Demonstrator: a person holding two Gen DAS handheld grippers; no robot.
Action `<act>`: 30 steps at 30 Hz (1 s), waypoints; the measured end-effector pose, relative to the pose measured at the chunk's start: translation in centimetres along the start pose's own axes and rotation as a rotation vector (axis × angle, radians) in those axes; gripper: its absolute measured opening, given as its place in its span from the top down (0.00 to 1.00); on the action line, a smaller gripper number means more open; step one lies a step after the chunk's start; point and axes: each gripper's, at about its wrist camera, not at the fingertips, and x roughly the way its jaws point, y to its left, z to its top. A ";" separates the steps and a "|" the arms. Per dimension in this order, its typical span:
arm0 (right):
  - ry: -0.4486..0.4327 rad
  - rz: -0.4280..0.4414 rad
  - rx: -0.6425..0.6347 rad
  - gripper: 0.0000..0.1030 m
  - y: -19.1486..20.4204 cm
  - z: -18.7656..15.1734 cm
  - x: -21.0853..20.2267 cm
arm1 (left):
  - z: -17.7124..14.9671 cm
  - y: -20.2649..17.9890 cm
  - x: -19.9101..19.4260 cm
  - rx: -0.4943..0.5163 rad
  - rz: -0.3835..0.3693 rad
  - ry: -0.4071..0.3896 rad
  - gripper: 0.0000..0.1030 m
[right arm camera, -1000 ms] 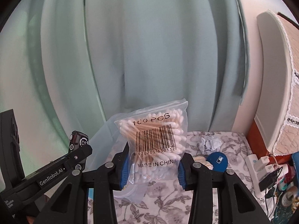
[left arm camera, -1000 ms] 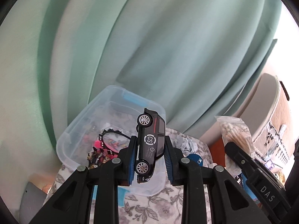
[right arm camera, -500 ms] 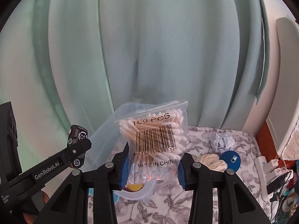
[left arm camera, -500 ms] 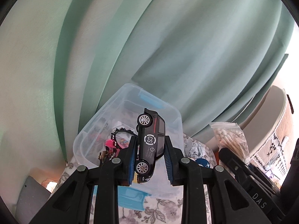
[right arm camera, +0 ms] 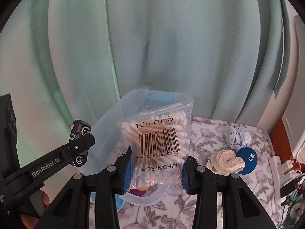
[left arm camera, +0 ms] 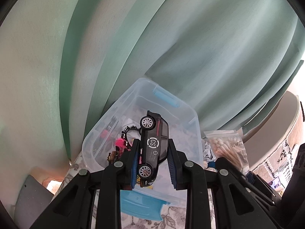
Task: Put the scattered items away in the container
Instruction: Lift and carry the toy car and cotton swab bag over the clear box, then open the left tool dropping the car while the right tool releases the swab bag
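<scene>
A small black toy car (left arm camera: 153,149) is clamped nose-down between the left gripper's (left arm camera: 153,167) blue pads, above the clear plastic container (left arm camera: 183,114). A clear bag of cotton swabs (right arm camera: 156,145) is pinched upright between the right gripper's (right arm camera: 156,173) fingers, before the same container.

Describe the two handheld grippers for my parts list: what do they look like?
Both the left gripper and right gripper have black angular plastic frames, silver round fasteners and blue ribbed pads lining each finger. The left one's side carries white "GenRobot.AI" lettering. No cables or sleeves are visible.
</scene>
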 end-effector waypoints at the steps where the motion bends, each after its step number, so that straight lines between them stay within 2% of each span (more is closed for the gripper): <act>1: 0.005 0.004 -0.001 0.57 0.4 -0.1 -0.1 | 0.0 0.1 0.1 -0.002 0.002 0.004 0.73; 13: 0.062 0.025 0.000 0.57 -0.2 -1.2 3.4 | -0.4 0.9 1.8 -0.018 0.016 0.034 0.73; 30: 0.114 0.044 -0.020 0.56 0.5 -1.4 5.3 | -0.5 1.6 3.9 -0.028 0.043 0.071 0.73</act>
